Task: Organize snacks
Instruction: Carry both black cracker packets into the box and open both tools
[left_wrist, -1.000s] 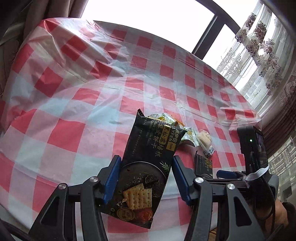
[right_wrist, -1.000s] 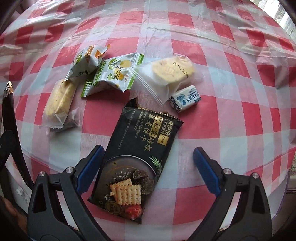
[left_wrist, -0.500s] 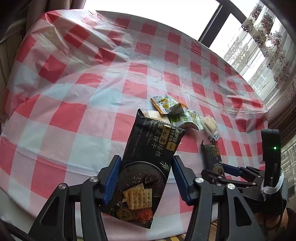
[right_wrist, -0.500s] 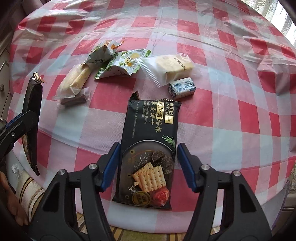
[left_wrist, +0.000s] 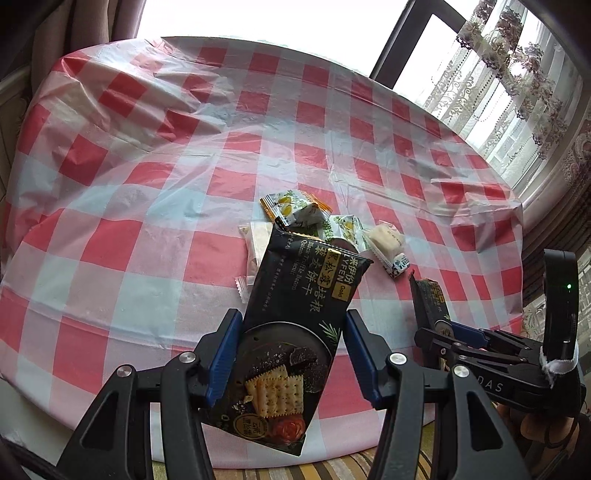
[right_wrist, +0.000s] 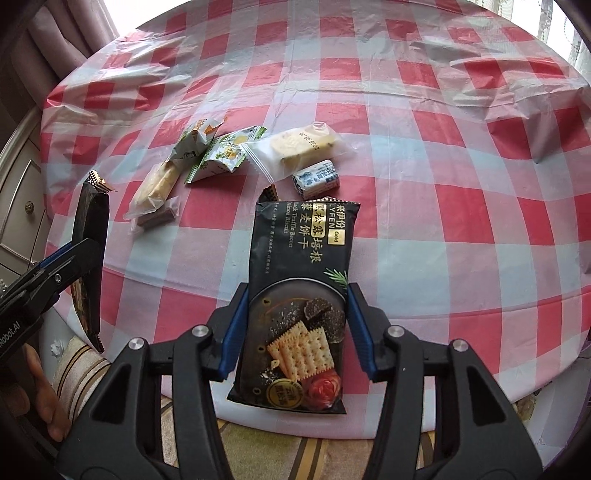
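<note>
Two identical black biscuit packs here, gold lettering on top and a picture of crackers, dark truffle chunks and a red rose lower down. The left pack (left_wrist: 306, 288) is clamped by its lower half in the left gripper (left_wrist: 291, 332), blue pads pressing both long edges, and the pack leans a bit to the right. The right pack (right_wrist: 303, 251) sits the same way in the right gripper (right_wrist: 297, 295). Its jaws have just been closing and the pads are now snug on the pack's sides, so it's gripped, standing almost straight up in that view.

Both packs hang at the near edge of the round table (right_wrist: 461, 258), bottom ends poking past the rim over some striped fabric (right_wrist: 258, 454). The loose snacks (right_wrist: 236, 155) are bunched mid-table just beyond the right pack's top: two green-yellow wrappers, a clear-wrapped cake, a little blue-white candy, a pale bar and a small brown piece. The rest of the red-check cloth is open on all sides, wrinkled toward the far rim, with a window (left_wrist: 258, 18) and lace curtains (left_wrist: 517, 74) behind.

Both grippers point steeply down, side by side, well apart. A hand (right_wrist: 44, 402) shows behind the left one at the right camera's edge.
</note>
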